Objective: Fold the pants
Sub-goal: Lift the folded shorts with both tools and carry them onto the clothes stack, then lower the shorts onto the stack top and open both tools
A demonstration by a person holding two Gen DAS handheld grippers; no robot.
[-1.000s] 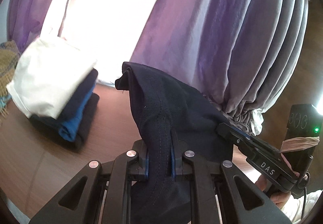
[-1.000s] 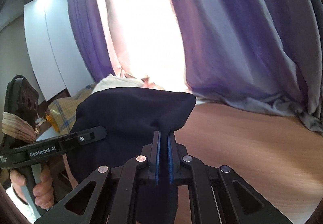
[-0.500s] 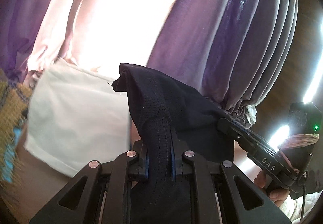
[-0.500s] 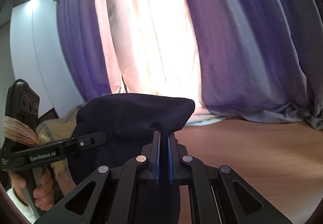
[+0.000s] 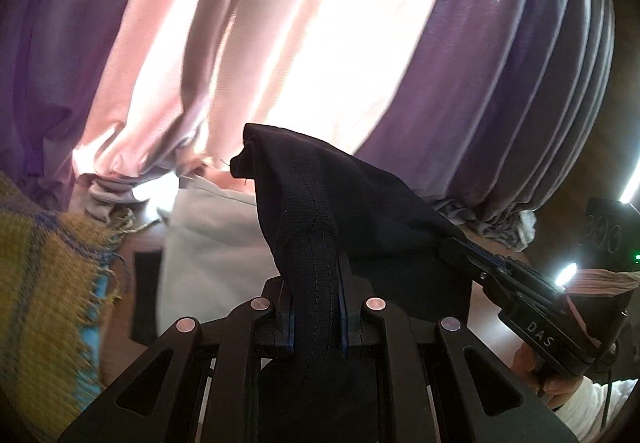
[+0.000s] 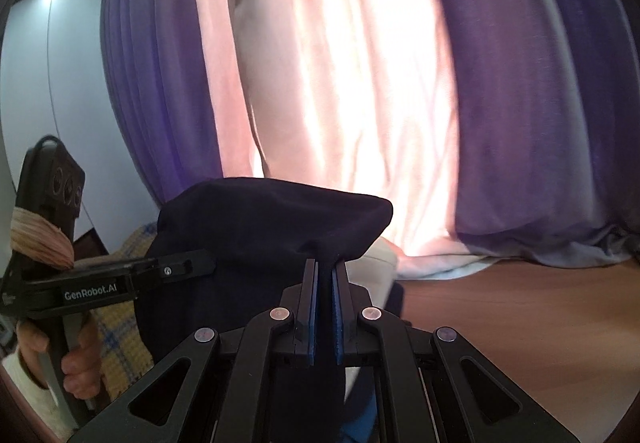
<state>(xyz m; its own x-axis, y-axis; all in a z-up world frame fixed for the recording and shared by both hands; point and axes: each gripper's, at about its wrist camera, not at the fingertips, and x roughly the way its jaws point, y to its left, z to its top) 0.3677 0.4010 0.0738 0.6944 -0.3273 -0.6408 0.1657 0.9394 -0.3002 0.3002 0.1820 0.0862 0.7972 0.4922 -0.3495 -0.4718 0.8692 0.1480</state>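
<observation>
only the left view shows the yellow blanket's fringe (image 5: 108,239) beside the dark pants (image 5: 320,243).

hand-held grippers: 2 (image 5: 316,297) (image 6: 324,313) | dark pants (image 5: 344,203): 1 | yellow plaid blanket (image 5: 44,283): 1 | white folded cloth (image 5: 208,243): 1

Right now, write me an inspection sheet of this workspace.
Surface: brown wooden tabletop, bare on the right.
Job's things: dark navy pants held up between both grippers, off the surface.
Clutter: white folded garment on the stack ahead; yellow plaid blanket with a fringe on the left.
Grippers: left gripper shut on the thick seamed edge of the pants; right gripper shut on a thin fold.
Cables: thin dark cable below the right gripper's handle.
Surroundings: purple curtains, backlit pink curtain between them, white wall panel.
</observation>
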